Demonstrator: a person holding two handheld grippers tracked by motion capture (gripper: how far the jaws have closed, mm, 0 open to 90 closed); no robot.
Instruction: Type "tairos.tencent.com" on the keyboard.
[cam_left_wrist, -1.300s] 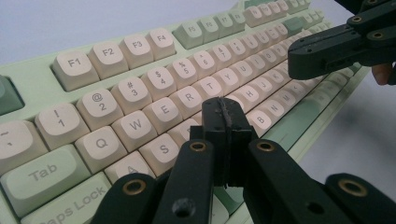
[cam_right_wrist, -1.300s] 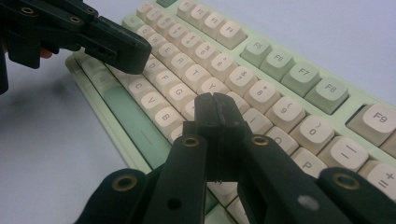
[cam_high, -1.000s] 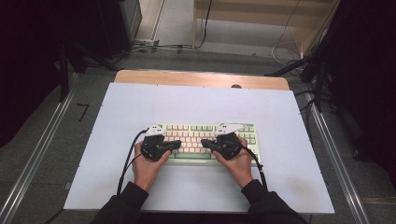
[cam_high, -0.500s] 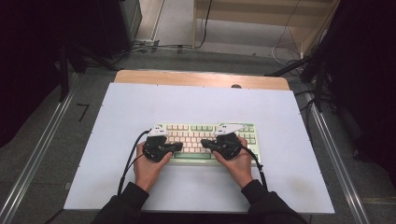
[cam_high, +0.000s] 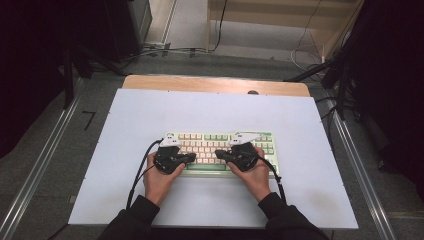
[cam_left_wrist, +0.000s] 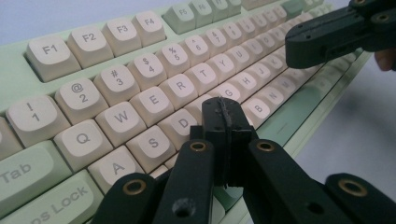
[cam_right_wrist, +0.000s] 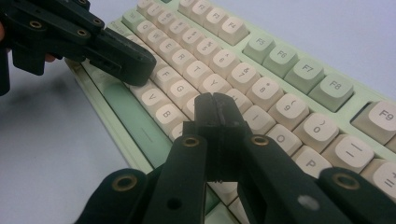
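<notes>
The keyboard (cam_high: 220, 150) lies mid-worktop (cam_high: 125, 125). Both grippers hover over its keys with fingers pressed together, holding nothing: the left gripper (cam_left_wrist: 224, 109) above the D and F keys, the right gripper (cam_right_wrist: 215, 105) near H and J.

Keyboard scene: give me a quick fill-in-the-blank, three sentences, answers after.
1. The jaws of the left gripper are ____, with nothing between them.
2. The keyboard has a pale ____ case with cream keycaps.
3. In the left gripper view, that gripper's tip hangs over the letter row that starts with A, S and ____.

Missing words: shut; green; D
</notes>
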